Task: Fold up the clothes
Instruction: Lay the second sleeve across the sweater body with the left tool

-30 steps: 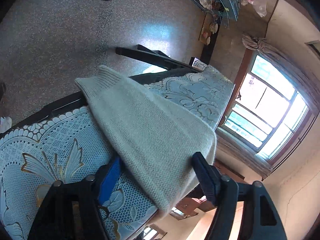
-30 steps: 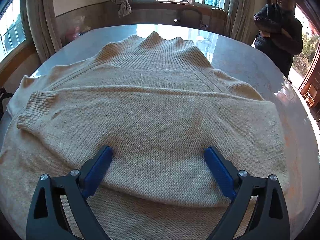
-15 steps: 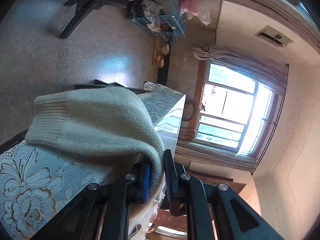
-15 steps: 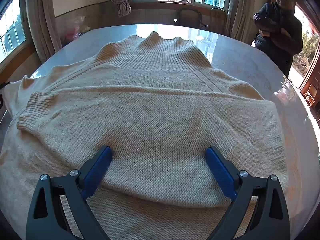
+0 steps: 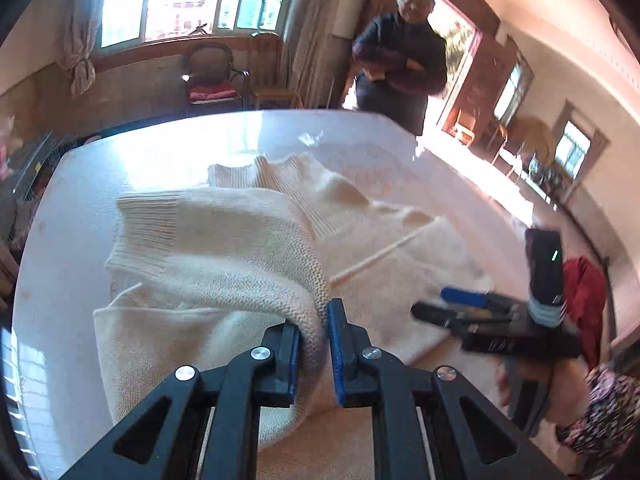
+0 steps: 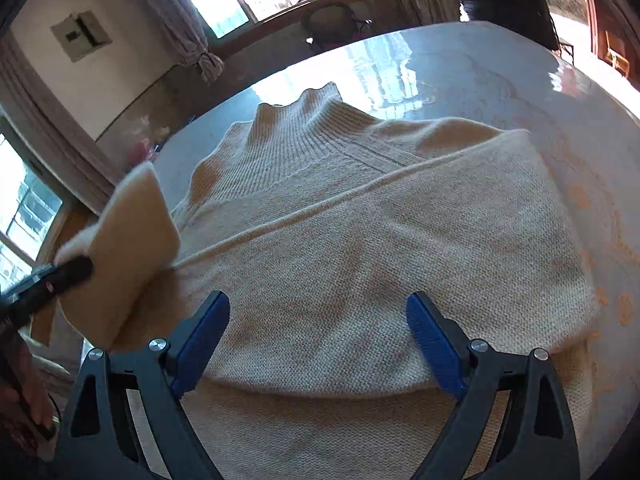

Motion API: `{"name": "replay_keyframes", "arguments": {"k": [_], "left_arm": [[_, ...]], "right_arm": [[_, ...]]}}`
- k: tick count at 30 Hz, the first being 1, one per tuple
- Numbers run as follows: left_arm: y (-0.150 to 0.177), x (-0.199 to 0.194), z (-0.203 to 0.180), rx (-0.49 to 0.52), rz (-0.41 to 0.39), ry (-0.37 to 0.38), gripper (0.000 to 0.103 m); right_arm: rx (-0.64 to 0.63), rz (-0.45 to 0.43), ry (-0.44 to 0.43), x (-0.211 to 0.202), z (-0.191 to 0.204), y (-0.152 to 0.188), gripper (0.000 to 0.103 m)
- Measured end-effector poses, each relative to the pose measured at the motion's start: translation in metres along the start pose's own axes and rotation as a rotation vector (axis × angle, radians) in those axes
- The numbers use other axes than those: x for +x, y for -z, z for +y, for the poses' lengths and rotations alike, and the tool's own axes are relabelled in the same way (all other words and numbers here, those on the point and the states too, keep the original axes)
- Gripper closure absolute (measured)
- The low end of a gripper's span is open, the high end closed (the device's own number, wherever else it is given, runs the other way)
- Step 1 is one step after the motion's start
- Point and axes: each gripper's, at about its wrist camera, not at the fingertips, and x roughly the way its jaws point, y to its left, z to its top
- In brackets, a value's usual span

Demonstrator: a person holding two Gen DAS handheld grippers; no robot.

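A cream knit sweater (image 6: 360,240) lies spread on the pale round table (image 6: 500,64), collar towards the far side. My left gripper (image 5: 314,336) is shut on a thick fold of its left sleeve (image 5: 224,248), held up above the sweater's body; the ribbed cuff (image 5: 144,224) hangs beyond. In the right wrist view that lifted sleeve (image 6: 132,240) shows at the left, with the left gripper (image 6: 68,276) clamped on it. My right gripper (image 6: 320,340) hovers low over the folded right sleeve near the hem, jaws wide and closing slightly, pads not pressing the knit.
A person (image 5: 400,60) stands with arms crossed at the table's far side. A chair with a red cushion (image 5: 212,80) stands under the window. A wire cage (image 5: 36,168) sits on the floor at the left. Red cloth (image 5: 584,292) lies at the right.
My left gripper shut on the sleeve that hung over the table's edge, then swung up and rolled over, carrying it across the sweater. The right gripper tilted and shifted a little.
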Motion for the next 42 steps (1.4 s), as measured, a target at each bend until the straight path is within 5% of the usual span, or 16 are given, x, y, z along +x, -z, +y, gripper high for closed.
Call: {"name": "replay_keyframes", "arguments": {"k": [4, 7, 10, 15, 18, 24, 27, 33, 35, 36, 37, 42], "left_arm": [[0.049, 0.024, -0.042, 0.117, 0.117, -0.133, 0.091], [0.063, 0.001, -0.04, 0.069, 0.043, -0.124, 0.09], [0.066, -0.026, -0.004, -0.105, -0.073, -0.134, 0.088], [0.078, -0.029, 0.075, -0.409, -0.139, -0.306, 0.088], [0.088, -0.019, 0.108, -0.538, -0.103, -0.298, 0.088], [0.115, -0.014, 0.119, -0.622, -0.1, -0.347, 0.088], [0.117, -0.01, 0.111, -0.586, -0.121, -0.402, 0.088], [0.121, -0.008, 0.108, -0.614, -0.162, -0.409, 0.088], [0.121, -0.007, 0.112, -0.631, -0.169, -0.394, 0.088], [0.121, -0.006, 0.113, -0.635, -0.172, -0.388, 0.088], [0.121, -0.006, 0.115, -0.641, -0.176, -0.381, 0.088], [0.125, -0.007, 0.12, -0.666, -0.191, -0.348, 0.088]], "right_arm": [[0.165, -0.003, -0.092, -0.027, -0.04, -0.006, 0.01], [0.088, -0.028, -0.067, -0.043, -0.036, -0.005, 0.01], [0.003, -0.004, -0.105, -0.042, -0.013, -0.008, 0.01], [-0.236, 0.021, -0.048, -0.018, 0.069, -0.018, 0.012], [-0.459, 0.053, 0.004, 0.013, 0.137, -0.021, 0.034], [-0.806, 0.1, 0.154, 0.091, 0.235, -0.011, 0.039], [-0.826, 0.147, 0.196, 0.127, 0.252, -0.01, 0.059], [-0.875, 0.165, 0.363, 0.168, 0.258, -0.003, 0.062], [-0.882, 0.173, 0.344, 0.171, 0.255, -0.003, 0.068], [-0.87, 0.18, 0.332, 0.169, 0.252, -0.005, 0.086], [-0.835, 0.182, 0.311, 0.165, 0.247, -0.01, 0.089], [-0.579, 0.104, 0.154, 0.105, 0.192, -0.045, 0.089]]}}
